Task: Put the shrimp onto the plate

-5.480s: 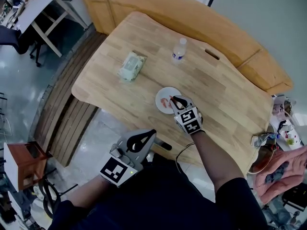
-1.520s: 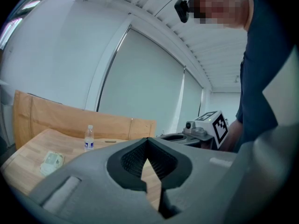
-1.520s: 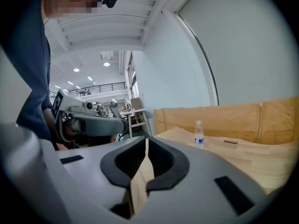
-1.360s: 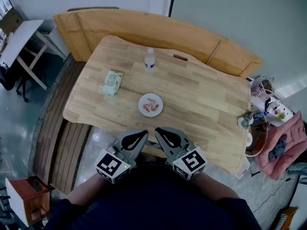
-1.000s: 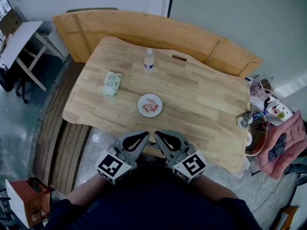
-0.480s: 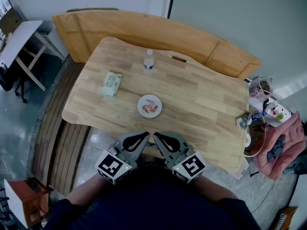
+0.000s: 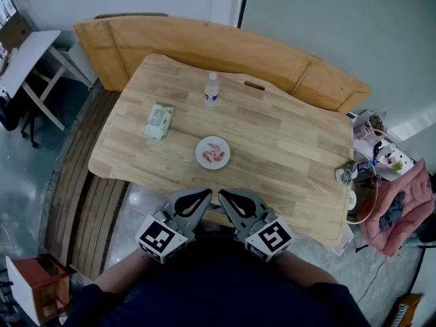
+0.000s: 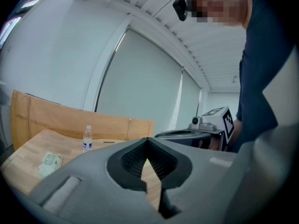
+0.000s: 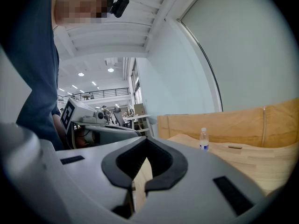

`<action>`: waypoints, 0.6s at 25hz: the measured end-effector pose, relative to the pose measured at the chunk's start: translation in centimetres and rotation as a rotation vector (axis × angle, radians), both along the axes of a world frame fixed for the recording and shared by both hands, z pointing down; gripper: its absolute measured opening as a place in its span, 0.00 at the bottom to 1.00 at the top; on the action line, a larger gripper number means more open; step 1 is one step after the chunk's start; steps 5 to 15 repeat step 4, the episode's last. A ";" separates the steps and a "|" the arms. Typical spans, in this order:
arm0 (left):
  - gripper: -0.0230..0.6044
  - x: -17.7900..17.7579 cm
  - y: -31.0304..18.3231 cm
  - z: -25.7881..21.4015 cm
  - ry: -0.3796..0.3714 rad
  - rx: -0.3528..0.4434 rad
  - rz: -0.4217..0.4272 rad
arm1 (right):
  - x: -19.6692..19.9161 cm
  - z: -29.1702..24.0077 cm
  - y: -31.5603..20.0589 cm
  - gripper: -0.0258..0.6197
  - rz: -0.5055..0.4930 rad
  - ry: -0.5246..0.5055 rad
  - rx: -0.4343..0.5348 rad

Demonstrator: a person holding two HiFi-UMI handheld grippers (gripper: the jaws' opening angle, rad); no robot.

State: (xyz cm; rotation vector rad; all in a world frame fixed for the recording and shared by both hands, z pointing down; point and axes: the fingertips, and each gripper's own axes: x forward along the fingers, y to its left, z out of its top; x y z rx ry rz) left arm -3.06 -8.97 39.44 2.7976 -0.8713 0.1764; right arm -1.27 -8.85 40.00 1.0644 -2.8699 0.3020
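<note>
A small white plate sits near the front middle of the wooden table, with pink shrimp lying on it. Both grippers are held close to the person's body, off the table's near edge. My left gripper is shut with nothing in it, and so is my right gripper. In the left gripper view the jaws meet at their tips. The right gripper view shows the same closed tips. The plate does not show in either gripper view.
A clear water bottle stands at the table's far side, also the bottle and the bottle. A green wipes packet lies at the left. A wooden bench runs behind the table. Clutter sits at the right.
Over five seconds ago my right gripper was at the plate; it has since pulled back beside the left one. In the last second nothing has visibly moved.
</note>
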 end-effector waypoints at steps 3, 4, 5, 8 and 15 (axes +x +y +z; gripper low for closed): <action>0.04 0.0 0.0 0.1 0.001 -0.001 -0.001 | 0.0 0.1 0.0 0.05 0.006 0.001 -0.006; 0.04 -0.1 0.0 0.1 0.002 -0.002 -0.001 | 0.0 0.1 -0.1 0.05 0.009 0.002 -0.008; 0.04 -0.1 0.0 0.1 0.002 -0.002 -0.001 | 0.0 0.1 -0.1 0.05 0.009 0.002 -0.008; 0.04 -0.1 0.0 0.1 0.002 -0.002 -0.001 | 0.0 0.1 -0.1 0.05 0.009 0.002 -0.008; 0.04 -0.1 0.0 0.1 0.002 -0.002 -0.001 | 0.0 0.1 -0.1 0.05 0.009 0.002 -0.008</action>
